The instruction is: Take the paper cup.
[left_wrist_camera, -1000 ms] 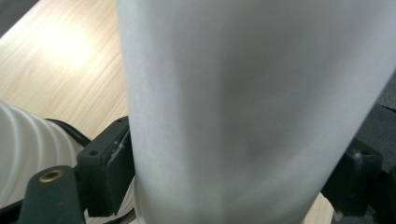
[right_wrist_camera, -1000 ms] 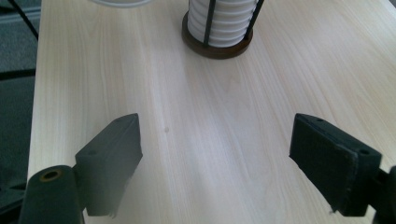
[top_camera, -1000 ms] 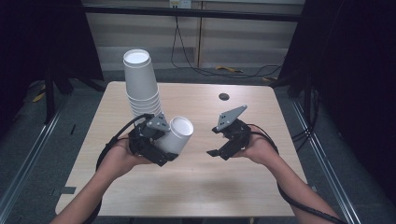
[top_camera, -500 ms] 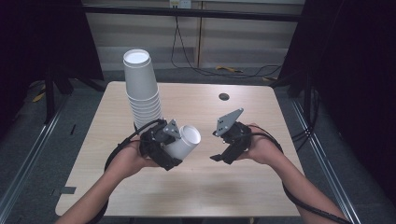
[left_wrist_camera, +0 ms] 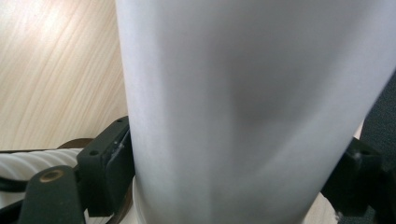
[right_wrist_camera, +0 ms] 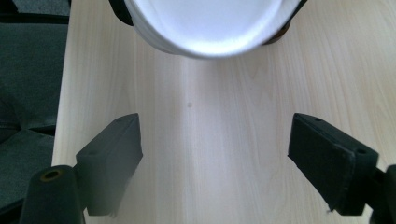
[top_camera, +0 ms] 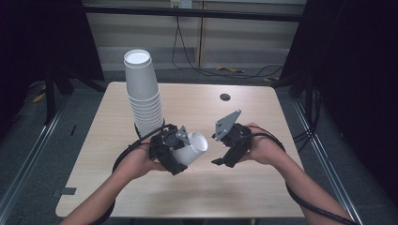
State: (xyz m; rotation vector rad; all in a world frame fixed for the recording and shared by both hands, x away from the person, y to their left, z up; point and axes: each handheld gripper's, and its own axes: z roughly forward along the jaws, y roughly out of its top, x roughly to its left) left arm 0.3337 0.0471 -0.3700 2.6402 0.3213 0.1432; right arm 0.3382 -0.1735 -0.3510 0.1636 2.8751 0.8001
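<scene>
Leftmost, a tall stack of white paper cups (top_camera: 143,93) stands upside down on the wooden table (top_camera: 263,192), near its left rear part, leaning a little at the top.

Just in front of the stack's foot, the left gripper (top_camera: 180,150) sits above the table in the person's left hand (top_camera: 136,161). Jaws clamped on a single white paper cup (top_camera: 193,147); the cup lies tilted on its side, one end pointing toward the right gripper. In the left gripper view the cup wall (left_wrist_camera: 247,112) runs up between the two black jaws, both pressed against it. Cup held clear of the stack, just beside it.

Right of the cup, across a short gap, the right gripper (top_camera: 225,154) faces it, held in the person's right hand (top_camera: 263,150). Jaws stand wide apart with nothing between them, only bare tabletop (right_wrist_camera: 219,158) showing. They have just been closing slightly. The cup's round end (right_wrist_camera: 208,23) shows beyond the jaw tips in the right gripper view, not touching them.

Far right rear: a small dark round hole (top_camera: 225,97) in the tabletop.
</scene>
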